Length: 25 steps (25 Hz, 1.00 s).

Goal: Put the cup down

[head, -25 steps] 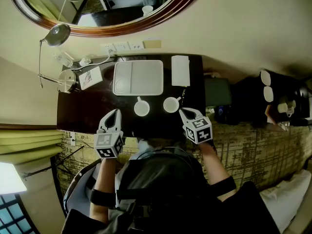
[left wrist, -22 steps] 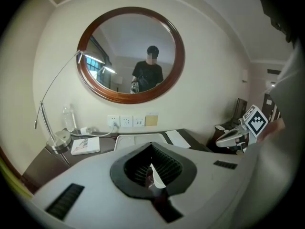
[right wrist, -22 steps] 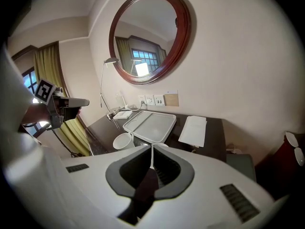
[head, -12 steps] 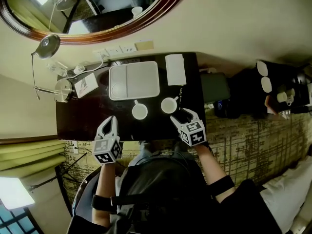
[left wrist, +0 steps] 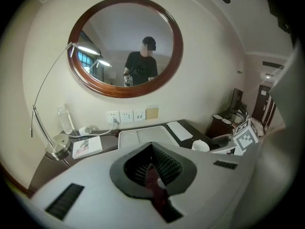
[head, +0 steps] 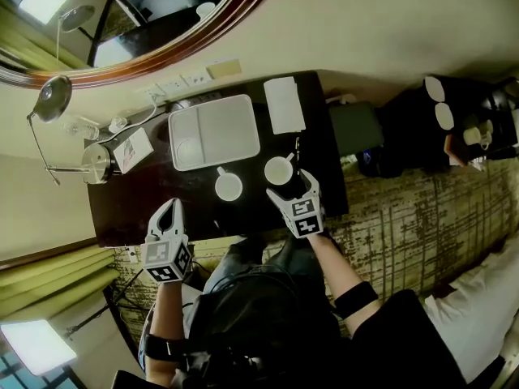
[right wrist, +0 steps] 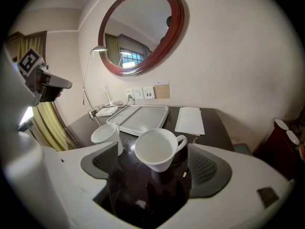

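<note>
One cup (right wrist: 157,149) aslant, mouth toward right gripper (right wrist: 153,168)

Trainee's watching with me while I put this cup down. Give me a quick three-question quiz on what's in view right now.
1. True or false: the left gripper holds a cup.
2. What stands between the fingers of the right gripper? A) a lamp B) a white cup C) a bottle
3. Fill in: the white tray lies between the other cup and the ___.
Key: 1 false, it is shut and empty. 2 B; the fingers have just been opening and stand clear of the white cup. 3 wall.
</note>
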Tool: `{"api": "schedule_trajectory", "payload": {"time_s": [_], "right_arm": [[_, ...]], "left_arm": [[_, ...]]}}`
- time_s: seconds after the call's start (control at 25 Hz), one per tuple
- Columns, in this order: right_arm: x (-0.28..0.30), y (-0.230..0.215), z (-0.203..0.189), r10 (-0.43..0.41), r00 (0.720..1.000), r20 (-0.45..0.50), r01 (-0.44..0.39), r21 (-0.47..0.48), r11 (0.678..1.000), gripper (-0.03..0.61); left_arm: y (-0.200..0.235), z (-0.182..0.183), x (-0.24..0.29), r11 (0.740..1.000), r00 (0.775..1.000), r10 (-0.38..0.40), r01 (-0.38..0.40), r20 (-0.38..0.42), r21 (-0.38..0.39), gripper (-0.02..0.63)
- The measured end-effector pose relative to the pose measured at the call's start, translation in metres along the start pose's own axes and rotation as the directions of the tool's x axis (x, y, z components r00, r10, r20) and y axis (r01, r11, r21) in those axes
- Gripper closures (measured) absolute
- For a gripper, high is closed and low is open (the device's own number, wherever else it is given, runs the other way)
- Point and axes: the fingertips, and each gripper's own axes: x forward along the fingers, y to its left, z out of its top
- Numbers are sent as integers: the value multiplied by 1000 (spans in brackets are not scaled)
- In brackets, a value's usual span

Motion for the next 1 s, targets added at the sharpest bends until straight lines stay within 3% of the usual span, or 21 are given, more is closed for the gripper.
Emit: {"api": "schedule_trajectory", "payload": {"time_s": [0.2,0.8,1.0], "right_arm": [[21,-9,5,-60,995,78,65,-67,996,87],[60,-8,-11,-13,994,106,19,-51,999,92],[60,-4,-11,13,994,110,-3,-92,996,150]], "left_arm": [[0,-2,10,999,1000,-17,18,-25,48,613],[-13,-21,24,995,996,-18,27,-84,98,613],[-17,-23,23,994,996,-13,23,-88,109,613]]}}
